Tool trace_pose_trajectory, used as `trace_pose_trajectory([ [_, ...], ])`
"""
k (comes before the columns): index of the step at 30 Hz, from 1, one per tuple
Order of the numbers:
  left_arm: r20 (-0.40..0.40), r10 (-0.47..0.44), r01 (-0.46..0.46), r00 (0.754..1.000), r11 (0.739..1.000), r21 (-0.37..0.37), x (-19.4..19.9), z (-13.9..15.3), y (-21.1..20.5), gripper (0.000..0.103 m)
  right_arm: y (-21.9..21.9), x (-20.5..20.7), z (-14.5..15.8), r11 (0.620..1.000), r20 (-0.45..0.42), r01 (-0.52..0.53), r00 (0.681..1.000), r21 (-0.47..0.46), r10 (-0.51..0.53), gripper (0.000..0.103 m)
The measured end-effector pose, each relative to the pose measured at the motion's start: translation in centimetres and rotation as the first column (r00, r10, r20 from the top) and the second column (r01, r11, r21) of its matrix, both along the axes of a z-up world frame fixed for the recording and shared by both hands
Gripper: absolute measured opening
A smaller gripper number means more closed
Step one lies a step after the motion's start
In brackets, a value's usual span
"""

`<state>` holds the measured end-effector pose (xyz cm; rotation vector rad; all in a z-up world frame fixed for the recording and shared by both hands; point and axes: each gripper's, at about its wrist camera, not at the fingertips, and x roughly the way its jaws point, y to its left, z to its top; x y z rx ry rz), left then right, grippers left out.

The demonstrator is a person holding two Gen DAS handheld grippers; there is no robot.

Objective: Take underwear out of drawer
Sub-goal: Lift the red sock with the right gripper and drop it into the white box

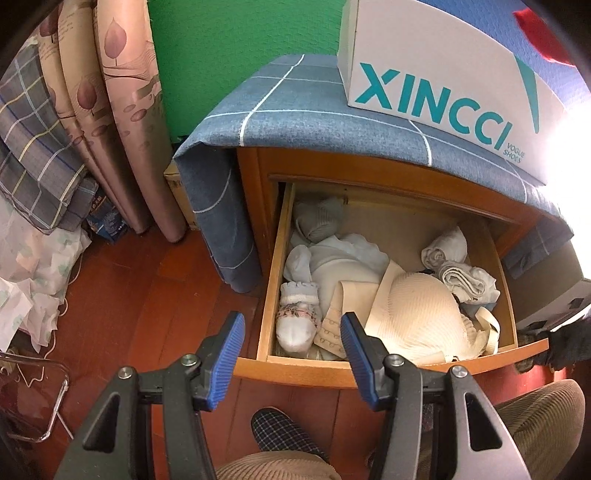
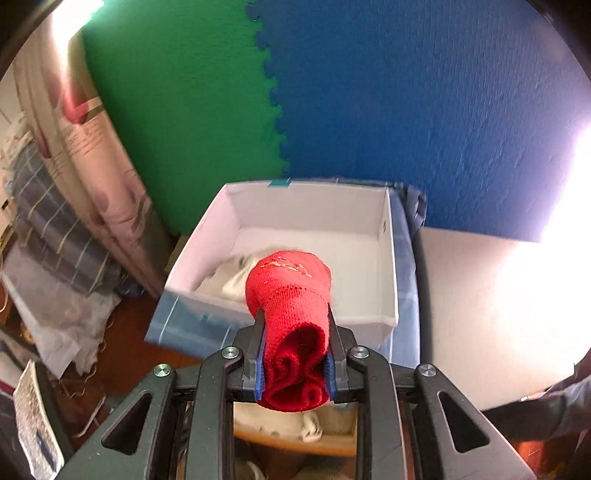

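Observation:
A wooden drawer (image 1: 391,363) stands pulled out. It holds a cream bra (image 1: 417,314), folded white underwear (image 1: 347,258) and rolled white socks (image 1: 299,325). My left gripper (image 1: 291,321) hovers open above the drawer's front left corner with nothing between its blue pads. My right gripper (image 2: 295,314) is shut on a rolled red knitted garment (image 2: 291,291). It hangs over the near rim of an open white box (image 2: 388,258) with a white garment (image 2: 232,280) inside. In the left wrist view a corner of the red garment (image 1: 543,33) shows at the top right.
The white shoe box (image 1: 436,81) rests on a blue checked cloth (image 1: 288,110) covering the cabinet top. Rolled mats (image 1: 122,110) and folded bedding (image 1: 33,158) stand at the left on the wooden floor. A slippered foot (image 1: 284,428) and a trouser leg (image 1: 539,421) are below the drawer.

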<state>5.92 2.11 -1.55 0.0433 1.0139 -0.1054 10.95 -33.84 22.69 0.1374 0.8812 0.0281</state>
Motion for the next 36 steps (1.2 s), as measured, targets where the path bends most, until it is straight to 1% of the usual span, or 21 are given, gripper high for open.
trace_pose_trajectory([
  [4, -0.003, 0.001, -0.001, 1.000, 1.000, -0.002, 0.0, 0.0, 0.0, 0.055, -0.3, 4.2, -0.7, 0.999, -0.016, 0.031, 0.999, -0.030, -0.031, 0.022],
  [7, -0.004, 0.003, -0.003, 1.000, 1.000, -0.003, 0.0, 0.0, 0.0, 0.055, -0.3, 6.8, -2.0, 0.998, -0.032, 0.041, 0.999, -0.049, -0.043, 0.022],
  [13, -0.018, 0.010, -0.010, 1.000, 1.000, -0.015, 0.2, -0.2, 0.1, 0.055, -0.2, 11.5, -5.7, 0.995, -0.097, 0.058, 0.993, -0.080, -0.066, 0.022],
  [15, -0.019, 0.016, -0.016, 1.000, 1.000, -0.013, 0.2, -0.2, 0.2, 0.055, -0.2, 13.0, -7.5, 0.995, -0.132, 0.062, 0.989, -0.081, -0.072, 0.022],
  [19, -0.022, 0.017, -0.018, 1.000, 1.000, -0.023, 0.3, -0.3, 0.2, 0.055, -0.8, 14.1, -10.4, 0.994, -0.183, 0.063, 0.980, -0.088, -0.078, 0.023],
  [21, -0.024, 0.014, -0.015, 1.000, 1.000, -0.021, 0.3, -0.3, 0.1, 0.055, -0.9, 14.7, -11.8, 0.996, -0.223, 0.055, 0.972, -0.075, -0.070, 0.023],
  [24, -0.020, 0.010, -0.011, 1.000, 1.000, -0.019, 0.3, -0.3, 0.0, 0.055, -0.9, 14.5, -13.2, 0.996, -0.246, 0.049, 0.967, -0.076, -0.067, 0.027],
  [27, -0.021, 0.008, -0.008, 1.000, 1.000, -0.010, 0.3, -0.3, -0.2, 0.055, -0.8, 14.1, -13.4, 0.997, -0.247, 0.050, 0.967, -0.062, -0.064, 0.029],
  [29, -0.025, 0.008, -0.008, 1.000, 1.000, -0.011, 0.4, -0.4, -0.2, 0.055, -0.5, 14.0, -13.0, 0.996, -0.243, 0.043, 0.968, -0.075, -0.060, 0.039],
  [30, -0.026, 0.008, -0.008, 1.000, 1.000, -0.011, 0.4, -0.4, -0.2, 0.055, -0.3, 14.1, -12.9, 0.996, -0.239, 0.041, 0.969, -0.077, -0.059, 0.042],
  [32, -0.025, 0.010, -0.010, 1.000, 1.000, -0.012, 0.4, -0.4, -0.1, 0.055, -0.2, 13.5, -11.8, 0.995, -0.210, 0.047, 0.975, -0.093, -0.066, 0.056],
  [34, -0.029, 0.009, -0.009, 1.000, 1.000, -0.012, 0.4, -0.4, -0.1, 0.055, 0.1, 13.0, -10.8, 0.994, -0.187, 0.038, 0.981, -0.106, -0.057, 0.059],
  [36, -0.033, 0.008, -0.009, 0.999, 1.000, -0.012, 0.4, -0.5, -0.1, 0.055, 0.2, 12.3, -9.8, 0.994, -0.172, 0.030, 0.984, -0.108, -0.048, 0.060],
])
